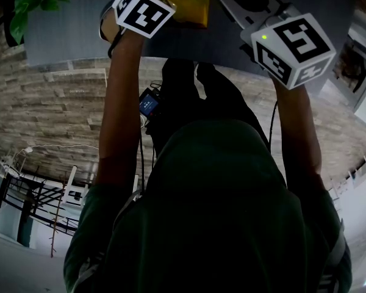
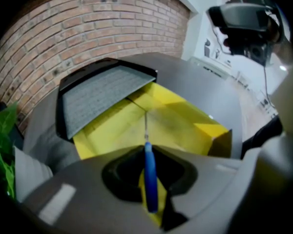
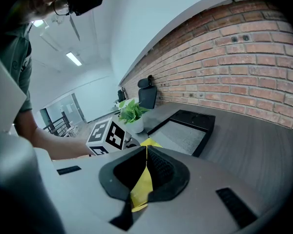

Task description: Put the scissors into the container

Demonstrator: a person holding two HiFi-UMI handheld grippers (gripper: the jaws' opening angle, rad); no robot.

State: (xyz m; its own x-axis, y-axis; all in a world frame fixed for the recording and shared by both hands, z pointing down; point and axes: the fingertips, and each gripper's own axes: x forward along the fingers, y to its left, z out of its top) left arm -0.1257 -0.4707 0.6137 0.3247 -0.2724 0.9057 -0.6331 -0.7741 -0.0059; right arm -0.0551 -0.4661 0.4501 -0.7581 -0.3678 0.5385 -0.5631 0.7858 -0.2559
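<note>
As I look along my left gripper (image 2: 146, 149), a leafy plant (image 2: 2, 135) shows at the far left, in front of a brick wall (image 2: 88, 28). Next to it, a dark tray (image 2: 63, 89) with a grey mat lies on the grey table (image 2: 205, 82). In the middle, the left jaws are clenched on the blue handle of the scissors (image 2: 150, 179). The thin metal blades point down towards the inside of the open yellow container (image 2: 180, 121), which sits just in front of the tray. I cannot tell whether the tip touches it. Further right, my right gripper (image 3: 146, 152) is clamped shut on a yellow wall of that container.
</note>
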